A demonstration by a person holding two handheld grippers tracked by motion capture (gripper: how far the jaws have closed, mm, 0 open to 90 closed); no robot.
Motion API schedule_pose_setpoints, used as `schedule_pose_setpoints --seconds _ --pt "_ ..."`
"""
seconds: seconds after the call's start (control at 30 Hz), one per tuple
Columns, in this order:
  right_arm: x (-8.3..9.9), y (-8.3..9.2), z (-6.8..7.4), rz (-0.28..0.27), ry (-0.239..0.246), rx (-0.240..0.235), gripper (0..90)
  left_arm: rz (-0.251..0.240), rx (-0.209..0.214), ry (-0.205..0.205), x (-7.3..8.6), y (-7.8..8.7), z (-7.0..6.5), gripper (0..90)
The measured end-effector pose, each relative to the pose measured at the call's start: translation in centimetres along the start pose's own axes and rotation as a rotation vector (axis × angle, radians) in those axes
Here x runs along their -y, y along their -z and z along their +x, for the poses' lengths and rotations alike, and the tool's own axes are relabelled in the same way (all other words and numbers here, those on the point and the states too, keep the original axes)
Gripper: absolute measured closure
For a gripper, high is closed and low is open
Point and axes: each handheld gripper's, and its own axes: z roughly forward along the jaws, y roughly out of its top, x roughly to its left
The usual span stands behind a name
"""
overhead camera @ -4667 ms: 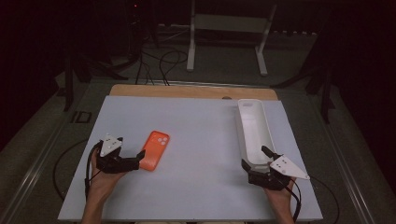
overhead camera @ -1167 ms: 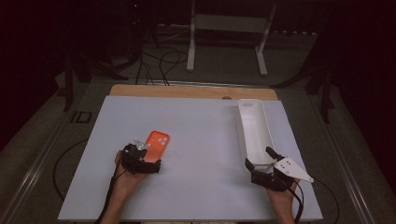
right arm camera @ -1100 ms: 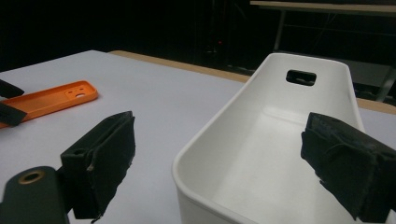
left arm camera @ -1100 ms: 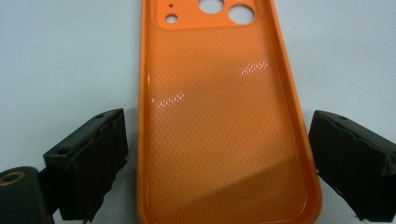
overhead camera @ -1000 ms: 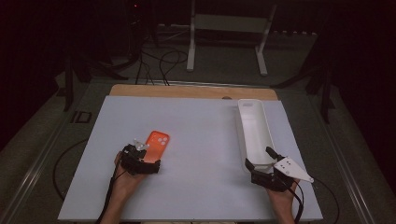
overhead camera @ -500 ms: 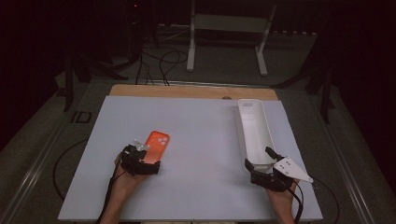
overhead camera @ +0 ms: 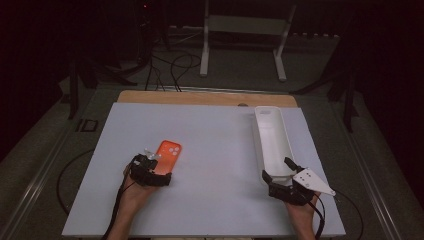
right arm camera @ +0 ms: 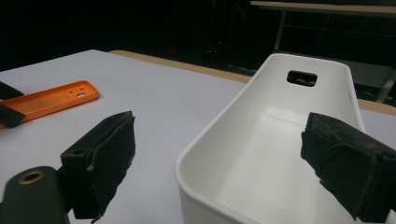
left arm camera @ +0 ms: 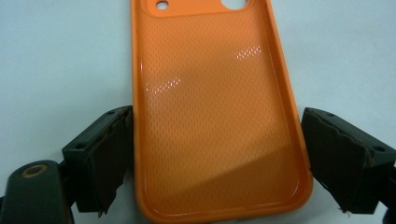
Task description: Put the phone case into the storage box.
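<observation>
An orange phone case (overhead camera: 168, 151) lies inside up on the white table top (overhead camera: 215, 135), left of the middle. My left gripper (overhead camera: 153, 171) straddles the case's near end. In the left gripper view the case (left arm camera: 215, 93) lies between the jaws, which have just been closing, and both pads (left arm camera: 114, 154) meet its long edges. A long white tray (overhead camera: 272, 132) lies at the right. My right gripper (overhead camera: 276, 169) stands open at its near end. In the right gripper view one pad is outside the tray's rim (right arm camera: 201, 154) and the other is over its inside.
A wooden strip (overhead camera: 200, 97) borders the table's far edge. Beyond it are a white metal stand (overhead camera: 240, 45) and cables on the dark floor. The case (right arm camera: 56, 100) also lies far left in the right gripper view. Cables trail from both grippers toward the near edge.
Since the earliest frame my left gripper has moved right to the orange case's near end. Over the last second neither hand has visibly moved.
</observation>
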Motion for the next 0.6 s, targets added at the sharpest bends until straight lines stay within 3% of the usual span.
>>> schedule_pose_setpoints --seconds 0.27,0.47,0.6 --pt "-0.02 0.05 -0.03 0.001 -0.001 0.001 10.1 -0.023 0.002 -0.001 0.24 0.16 0.04 15.4" --pt "0.02 -0.03 -0.08 0.003 -0.004 0.002 10.1 -0.051 0.031 0.012 0.39 0.3 0.52 15.9" --pt "0.01 -0.08 -0.02 0.004 -0.002 -0.002 10.1 -0.07 0.018 0.012 0.36 0.45 0.49 16.0"
